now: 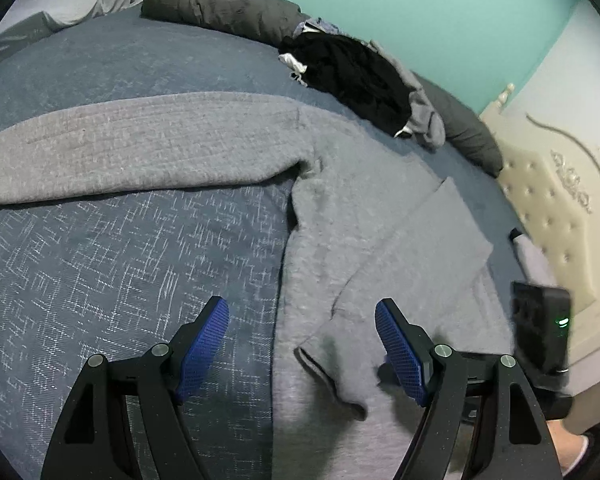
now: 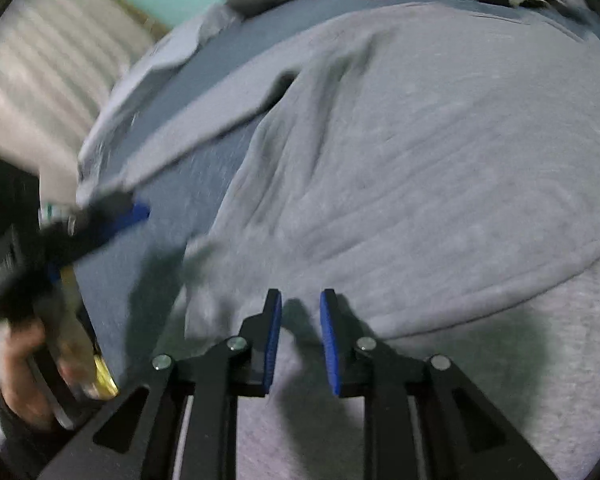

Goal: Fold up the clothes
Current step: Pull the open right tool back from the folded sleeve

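Grey sweater lies spread on the bed, one sleeve folded across, the rest unfolded. Left hand-held gripper gapes wide, empty; right hand-held gripper slightly parted, empty.

We saw a bed covered with a blue-grey spread flecked in white. A grey sweater lay flat on it, and we place everything else from that. One sleeve reached away from the sweater across the spread; the other lay folded over its body. Beyond the sweater, at the far edge of the bed, a black and grey pile of clothes rested, with a bunched dark grey blanket just beside the pile. A cream tufted headboard stood past the sweater's far side.
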A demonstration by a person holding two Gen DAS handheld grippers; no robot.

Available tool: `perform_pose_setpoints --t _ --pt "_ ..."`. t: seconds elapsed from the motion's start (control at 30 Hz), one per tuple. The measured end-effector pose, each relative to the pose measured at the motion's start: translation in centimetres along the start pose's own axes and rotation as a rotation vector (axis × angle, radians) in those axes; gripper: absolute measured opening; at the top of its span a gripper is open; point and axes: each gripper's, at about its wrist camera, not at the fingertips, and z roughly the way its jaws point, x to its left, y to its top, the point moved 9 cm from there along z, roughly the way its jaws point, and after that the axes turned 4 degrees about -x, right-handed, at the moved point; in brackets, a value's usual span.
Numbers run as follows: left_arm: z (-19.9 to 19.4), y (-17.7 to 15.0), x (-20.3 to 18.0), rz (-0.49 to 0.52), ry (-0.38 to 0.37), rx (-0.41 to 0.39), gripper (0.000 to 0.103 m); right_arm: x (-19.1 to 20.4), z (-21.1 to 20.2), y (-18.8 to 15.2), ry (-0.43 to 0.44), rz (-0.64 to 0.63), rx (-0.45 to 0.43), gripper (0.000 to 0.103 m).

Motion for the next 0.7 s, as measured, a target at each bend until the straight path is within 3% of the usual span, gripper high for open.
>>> perform_pose_setpoints --t 0.1,0.27,0.47,0.6,0.7 --pt "1.0 -1.0 -0.3 0.059 0.055 0.035 0.086 -0.3 -0.8 0.6 0.016 0.030 -0.020 0.021" --pt "1.9 -1.9 -0.6 0.130 0.125 0.063 0.089 -5.6 -6.3 3.0 -0.087 0.083 -0.117 0.022" --pt "0.9 -0.8 -2.8 0.148 0.094 0.000 0.097 -17.8 -15.0 5.3 -0.358 0.158 -0.230 0.038" --pt "1.3 -0.8 -5.5 0.155 0.013 -0.007 0.099 -25.4 -19.0 5.2 -0.532 0.184 -0.220 0.038" --pt "2.9 -1.6 -6.3 0.178 0.017 0.026 0.100 -29.0 -19.6 4.6 -0.609 0.178 -0.180 0.038"
